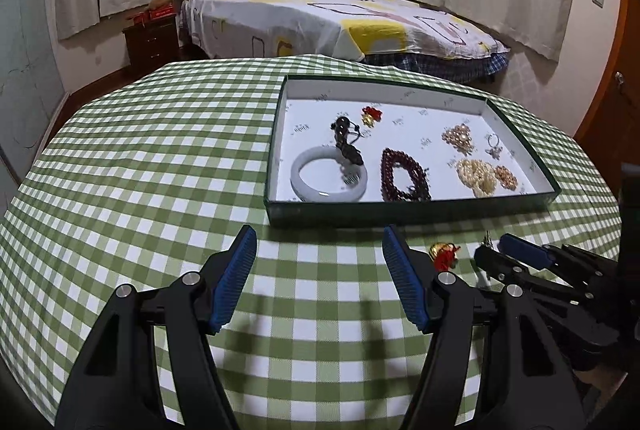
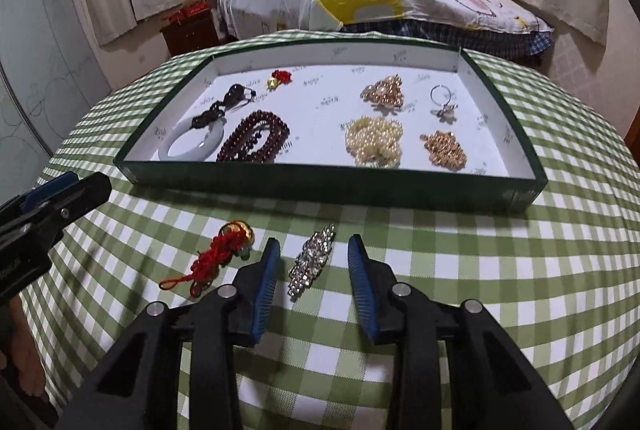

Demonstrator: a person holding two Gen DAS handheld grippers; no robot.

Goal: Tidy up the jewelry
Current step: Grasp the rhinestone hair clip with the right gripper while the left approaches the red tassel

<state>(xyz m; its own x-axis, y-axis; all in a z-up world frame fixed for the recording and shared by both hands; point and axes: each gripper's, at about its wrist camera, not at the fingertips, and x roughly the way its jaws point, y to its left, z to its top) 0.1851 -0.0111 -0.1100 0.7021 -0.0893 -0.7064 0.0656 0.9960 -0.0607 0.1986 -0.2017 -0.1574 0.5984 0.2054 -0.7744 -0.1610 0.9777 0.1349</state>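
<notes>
A green tray (image 2: 320,196) with a white floor sits on the checked table and holds several jewelry pieces: a white jade bangle (image 2: 192,144), dark red beads (image 2: 256,142), pearl bunches (image 2: 374,140). On the cloth in front lie a silver rhinestone piece (image 2: 312,264) and a red knotted charm with a gold bell (image 2: 224,254). My right gripper (image 2: 314,252) is open, its fingers on either side of the rhinestone piece. My left gripper (image 1: 320,242) is open and empty over bare cloth, left of the charm (image 1: 444,256). The tray also shows in the left wrist view (image 1: 408,212).
The table has a green-and-white checked cloth (image 1: 160,170). A bed (image 1: 340,18) and a dark nightstand (image 1: 152,38) stand beyond the table. The right gripper (image 1: 516,254) shows at the right of the left wrist view; the left gripper's finger (image 2: 60,194) shows at the left of the right wrist view.
</notes>
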